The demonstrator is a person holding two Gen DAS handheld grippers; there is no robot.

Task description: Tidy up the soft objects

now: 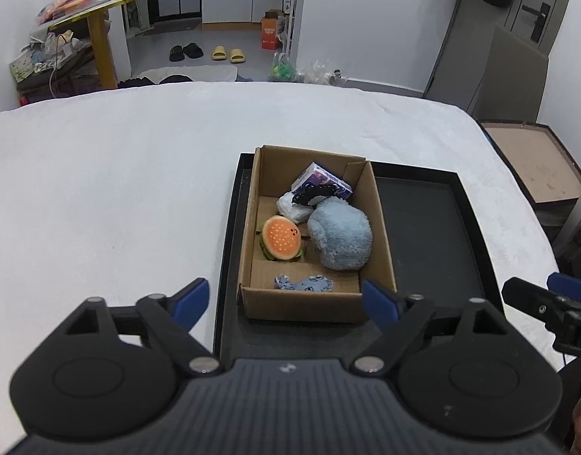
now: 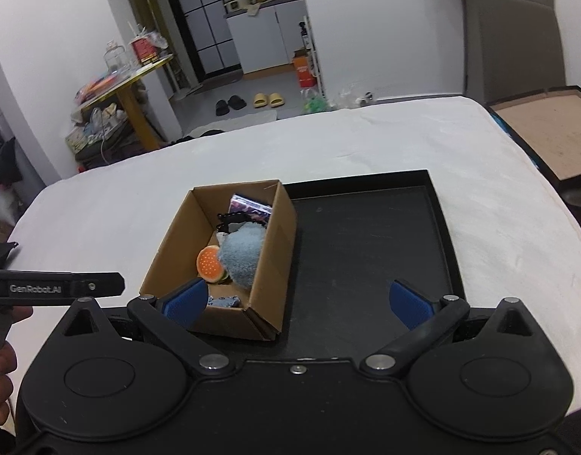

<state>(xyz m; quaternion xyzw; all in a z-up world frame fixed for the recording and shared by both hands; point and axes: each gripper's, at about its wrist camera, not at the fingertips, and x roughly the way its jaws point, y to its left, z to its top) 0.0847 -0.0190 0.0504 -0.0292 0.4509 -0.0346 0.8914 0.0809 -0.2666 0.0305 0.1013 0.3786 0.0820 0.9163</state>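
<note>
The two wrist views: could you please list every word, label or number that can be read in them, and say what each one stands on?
"GenRobot.AI": white lettering on the black side of the left gripper, seen at the left edge of the right wrist view.
Purple packet in the cardboard box: printed, too blurred to read.
Orange carton on the floor: markings too small.
Red box on the yellow table: unreadable.
</note>
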